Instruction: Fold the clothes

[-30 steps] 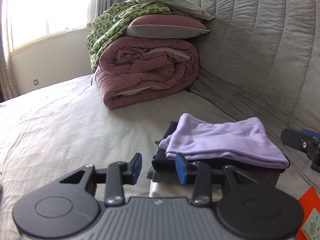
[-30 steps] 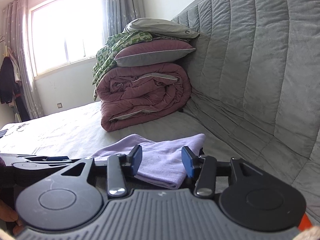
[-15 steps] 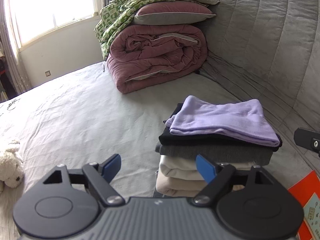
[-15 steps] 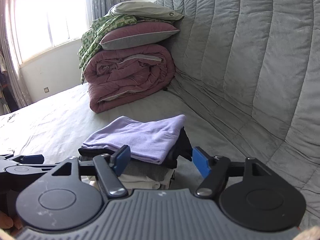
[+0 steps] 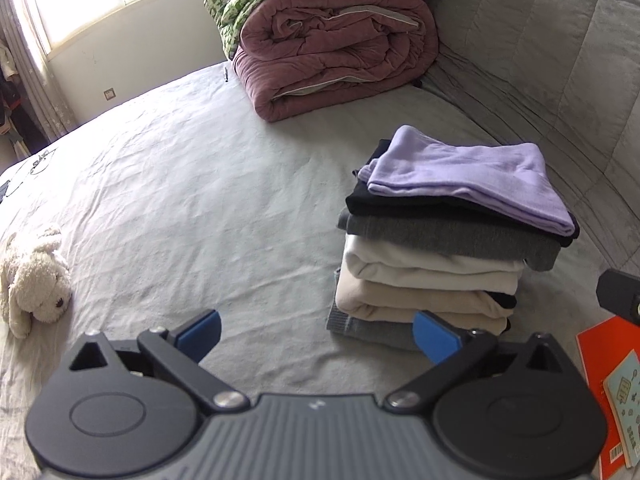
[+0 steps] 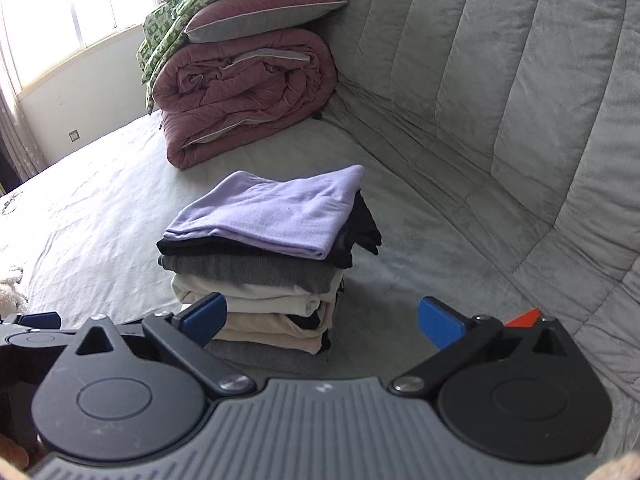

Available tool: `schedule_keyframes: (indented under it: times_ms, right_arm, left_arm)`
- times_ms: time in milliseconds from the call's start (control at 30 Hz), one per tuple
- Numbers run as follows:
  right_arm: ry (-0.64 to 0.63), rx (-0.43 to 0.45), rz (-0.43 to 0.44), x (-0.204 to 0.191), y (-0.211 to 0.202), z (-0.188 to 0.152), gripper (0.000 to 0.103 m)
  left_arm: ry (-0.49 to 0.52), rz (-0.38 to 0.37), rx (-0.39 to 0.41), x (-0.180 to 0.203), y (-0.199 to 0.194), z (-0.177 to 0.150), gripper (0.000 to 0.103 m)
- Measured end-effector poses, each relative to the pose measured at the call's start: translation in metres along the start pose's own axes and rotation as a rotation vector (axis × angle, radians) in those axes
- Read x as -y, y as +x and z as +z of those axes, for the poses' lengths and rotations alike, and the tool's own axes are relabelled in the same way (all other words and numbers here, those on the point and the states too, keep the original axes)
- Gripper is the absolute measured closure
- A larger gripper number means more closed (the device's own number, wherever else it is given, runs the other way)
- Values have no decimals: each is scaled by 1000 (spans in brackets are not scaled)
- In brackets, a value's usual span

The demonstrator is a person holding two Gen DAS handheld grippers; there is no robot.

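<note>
A stack of folded clothes (image 5: 432,264) (image 6: 260,280) stands on the grey bed. A lilac garment (image 5: 468,180) (image 6: 272,210) lies on top, over black, dark grey, cream and beige pieces. My left gripper (image 5: 316,332) hovers just left of the stack's near corner, its jaws opening wide with only sheet between them. My right gripper (image 6: 322,318) sits in front of the stack's right side, jaws also opening, nothing pressed by its pads. Part of the right gripper (image 5: 620,296) shows at the left wrist view's right edge, and the left gripper (image 6: 28,328) shows at the right wrist view's left edge.
A rolled maroon quilt (image 5: 336,52) (image 6: 244,92) with pillows and a green blanket sits at the bed's far end. The quilted grey headboard (image 6: 500,80) rises on the right. A white plush dog (image 5: 32,276) lies at left. An orange book (image 5: 612,380) lies at right.
Both grippers opened from narrow to wide, drew back from the lilac garment and tilted downward. The lilac garment rests on the stack, and the whole stack has come into view.
</note>
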State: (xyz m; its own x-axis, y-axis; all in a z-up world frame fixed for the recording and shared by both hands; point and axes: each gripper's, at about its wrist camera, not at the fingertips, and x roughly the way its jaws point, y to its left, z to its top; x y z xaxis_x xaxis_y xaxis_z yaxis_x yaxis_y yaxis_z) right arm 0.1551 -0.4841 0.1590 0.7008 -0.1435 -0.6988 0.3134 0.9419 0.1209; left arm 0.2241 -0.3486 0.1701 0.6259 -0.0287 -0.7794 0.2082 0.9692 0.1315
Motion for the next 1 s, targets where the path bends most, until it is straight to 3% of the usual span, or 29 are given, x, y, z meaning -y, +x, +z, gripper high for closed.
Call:
schedule_keyframes:
  times_ms: [267, 600, 1000]
  right_arm:
    - [20, -25, 5, -2, -13, -2, 0]
    - [-6, -38, -74, -8, -43, 1, 0]
    - [-33, -44, -77, -14, -73, 1, 0]
  left_arm:
    - [17, 14, 0, -12, -23, -1, 1]
    - [50, 6, -6, -15, -57, -5, 1]
    - [63, 15, -21, -20, -84, -12, 1]
